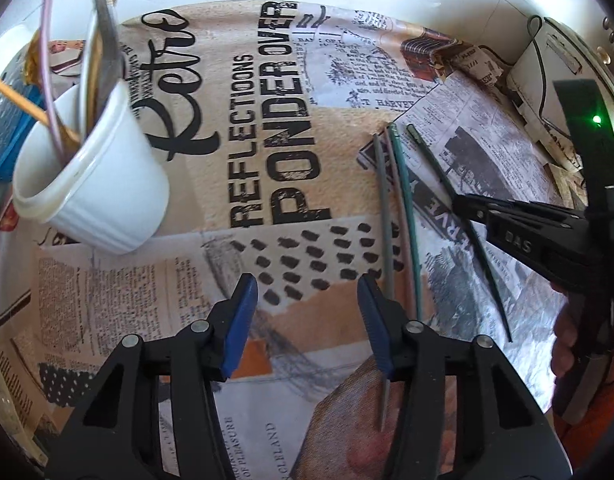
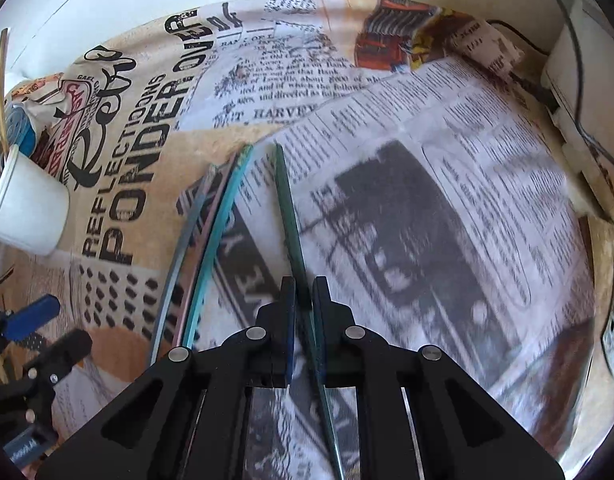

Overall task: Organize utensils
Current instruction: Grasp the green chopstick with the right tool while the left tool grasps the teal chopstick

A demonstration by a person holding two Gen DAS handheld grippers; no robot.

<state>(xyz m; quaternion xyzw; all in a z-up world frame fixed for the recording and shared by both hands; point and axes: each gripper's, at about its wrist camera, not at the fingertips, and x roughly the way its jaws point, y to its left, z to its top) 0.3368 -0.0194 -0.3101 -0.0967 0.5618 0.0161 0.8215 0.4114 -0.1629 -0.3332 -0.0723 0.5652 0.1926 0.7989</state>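
Pickup stage, I judge: my right gripper (image 2: 303, 300) is pinched on the dark green chopstick (image 2: 285, 200), which lies on the table (image 2: 487, 200) beside three others. My left gripper (image 1: 307, 300) hangs spread and empty. Next I'd lift and carry it into the white cup (image 1: 103, 184).

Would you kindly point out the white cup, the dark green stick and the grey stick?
White cup (image 1: 107, 184), left wrist view, on its ribbed side.
Dark green stick (image 2: 287, 208), right wrist view, on its shaft.
Grey stick (image 1: 384, 216), left wrist view, mid-shaft.
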